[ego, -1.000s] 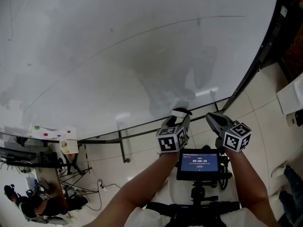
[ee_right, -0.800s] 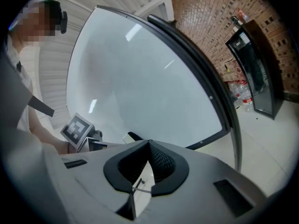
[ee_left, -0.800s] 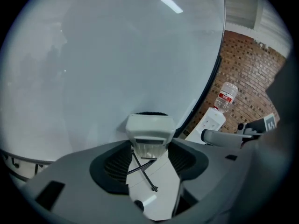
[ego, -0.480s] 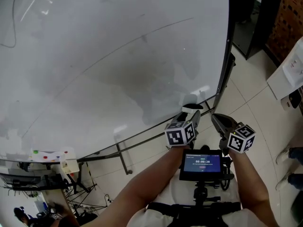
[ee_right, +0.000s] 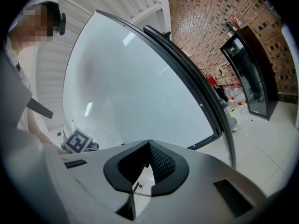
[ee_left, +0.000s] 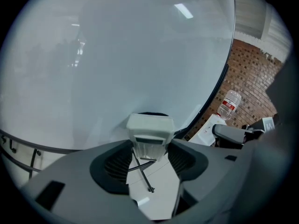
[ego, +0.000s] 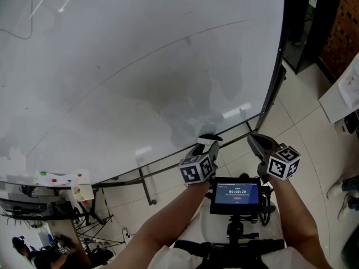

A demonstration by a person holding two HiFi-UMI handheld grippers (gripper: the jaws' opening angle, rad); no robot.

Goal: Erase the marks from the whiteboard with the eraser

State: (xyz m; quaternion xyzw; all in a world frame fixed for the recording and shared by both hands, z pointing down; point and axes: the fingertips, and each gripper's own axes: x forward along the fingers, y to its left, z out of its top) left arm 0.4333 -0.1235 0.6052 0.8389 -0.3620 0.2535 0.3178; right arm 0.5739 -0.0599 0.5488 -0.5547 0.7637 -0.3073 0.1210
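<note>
The whiteboard (ego: 123, 66) fills most of the head view; a thin arc and a grey smudged patch (ego: 168, 94) cross it, and a curved line (ego: 19, 29) sits at its upper left. My left gripper (ego: 208, 143) is shut on the white eraser (ego: 210, 137), just off the board's lower edge. In the left gripper view the eraser (ee_left: 150, 129) stands upright between the jaws of the left gripper (ee_left: 149, 147), facing the board (ee_left: 117, 55). My right gripper (ego: 252, 140) is beside it on the right, shut and empty; its closed tips (ee_right: 148, 149) point at the board (ee_right: 126, 92).
The board's dark frame and lower rail (ego: 168, 160) stand over a tiled floor. A small shelf with coloured markers (ego: 56, 178) is at lower left. A screen (ego: 236, 193) is mounted at my chest. A dark cabinet (ee_right: 247, 73), water bottle (ee_left: 229, 104) and white unit (ego: 342, 97) are on the right.
Against half a second ago, my left gripper with the eraser sits lower and further left, having risen before that. The head view has shifted slightly. The right gripper has hardly moved.
</note>
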